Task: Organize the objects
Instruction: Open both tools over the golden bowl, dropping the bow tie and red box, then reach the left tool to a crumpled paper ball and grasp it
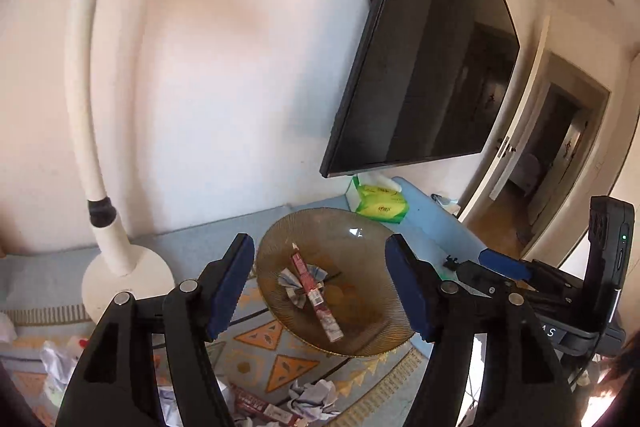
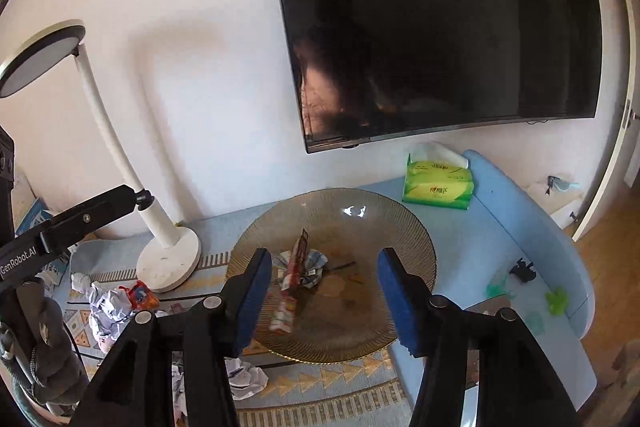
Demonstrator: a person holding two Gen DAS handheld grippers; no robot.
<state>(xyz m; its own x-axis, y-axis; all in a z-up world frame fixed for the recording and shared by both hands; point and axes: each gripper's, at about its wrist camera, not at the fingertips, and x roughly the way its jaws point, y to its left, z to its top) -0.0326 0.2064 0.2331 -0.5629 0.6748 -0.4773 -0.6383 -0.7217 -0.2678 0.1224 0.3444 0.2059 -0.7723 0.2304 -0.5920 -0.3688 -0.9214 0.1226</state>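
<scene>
Trouble first: my left tongs (image 1: pixel 320 283) and right tongs (image 2: pixel 325 297) both hang wide apart with nothing between the pads, right over the amber glass dish (image 2: pixel 416 239). Inside it lie a long red-and-white wrapper (image 1: pixel 316 291) and a crumpled paper scrap (image 1: pixel 292 285), so that part looks sorted. The rest of the litter is on the counter (image 2: pixel 448 223) at the near left: crumpled paper balls (image 2: pixel 108 303), a small red packet (image 2: pixel 140 295), one more paper wad (image 2: pixel 246 377) just by the dish's near rim.

Going for those, I reckon the risk is a knock on that rim with a finger; glass would skid or tip on the patterned mat (image 1: pixel 272 355). The white lamp (image 2: pixel 170 259) stands close on the left, its neck arching overhead, and a careless swing could catch it. My two tongs sit near each other as well, so they could clash.

Room is better to the right: bare blue surface up to the green tissue pack (image 2: pixel 438 187), though the rounded edge drops away near the small green and black bits (image 2: pixel 524 269). The television (image 2: pixel 440 27) hangs above the back.
</scene>
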